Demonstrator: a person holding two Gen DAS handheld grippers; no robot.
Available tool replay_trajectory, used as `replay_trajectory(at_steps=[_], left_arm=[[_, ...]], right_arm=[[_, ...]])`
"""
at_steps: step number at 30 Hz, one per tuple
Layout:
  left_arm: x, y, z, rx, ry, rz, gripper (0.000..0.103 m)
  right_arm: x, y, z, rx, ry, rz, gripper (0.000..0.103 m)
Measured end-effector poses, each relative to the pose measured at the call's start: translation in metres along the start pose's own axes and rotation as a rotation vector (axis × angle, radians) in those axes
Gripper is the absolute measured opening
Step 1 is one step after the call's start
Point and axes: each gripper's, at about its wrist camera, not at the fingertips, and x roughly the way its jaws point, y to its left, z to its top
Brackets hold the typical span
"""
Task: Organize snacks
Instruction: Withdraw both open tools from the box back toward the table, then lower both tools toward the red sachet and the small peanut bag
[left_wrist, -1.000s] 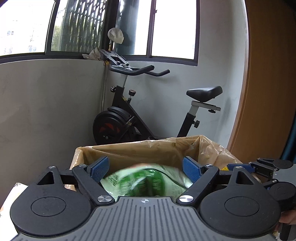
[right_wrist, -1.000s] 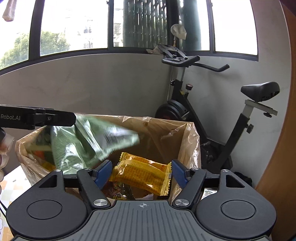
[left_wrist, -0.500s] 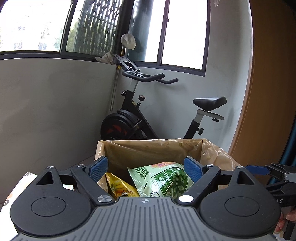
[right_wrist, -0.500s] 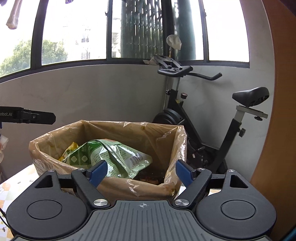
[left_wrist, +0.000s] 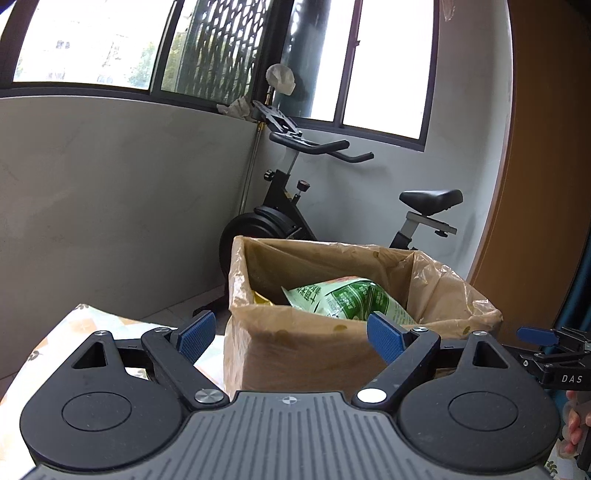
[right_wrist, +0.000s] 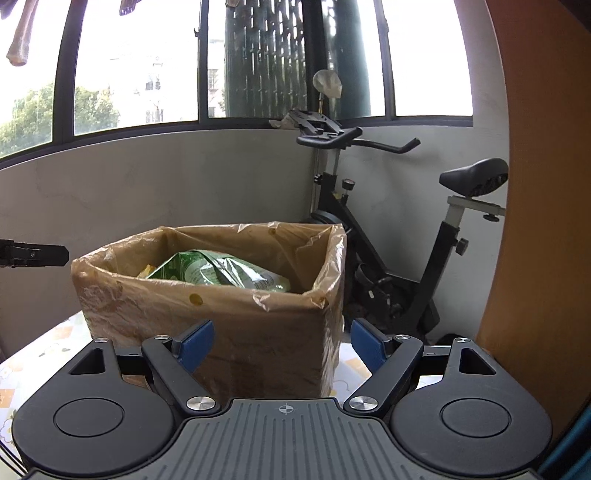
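Lying in the lined box (left_wrist: 295, 350) on the worktop (right_wrist: 44, 354), a green bag (left_wrist: 343, 299) is seen, its print unreadable. Both grippers, left (left_wrist: 290, 334) and right (right_wrist: 282, 343), are held before the box, jaws apart and empty. "DAS" is read on the right gripper.

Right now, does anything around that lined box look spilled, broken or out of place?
Nothing stands out. The green snack bag lies inside the lined box, tilted atop a yellow packet. The liner is crinkled and speckled, but nothing has spilled onto the table. Both grippers are open and empty.
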Motion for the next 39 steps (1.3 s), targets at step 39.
replay_trajectory(at_steps=[39], left_arm=[[0.012, -0.018, -0.153, -0.026, 0.351, -0.019, 0.086]], right_arm=[[0.019, 0.007, -0.138, 0.013, 0.294, -0.026, 0.078]])
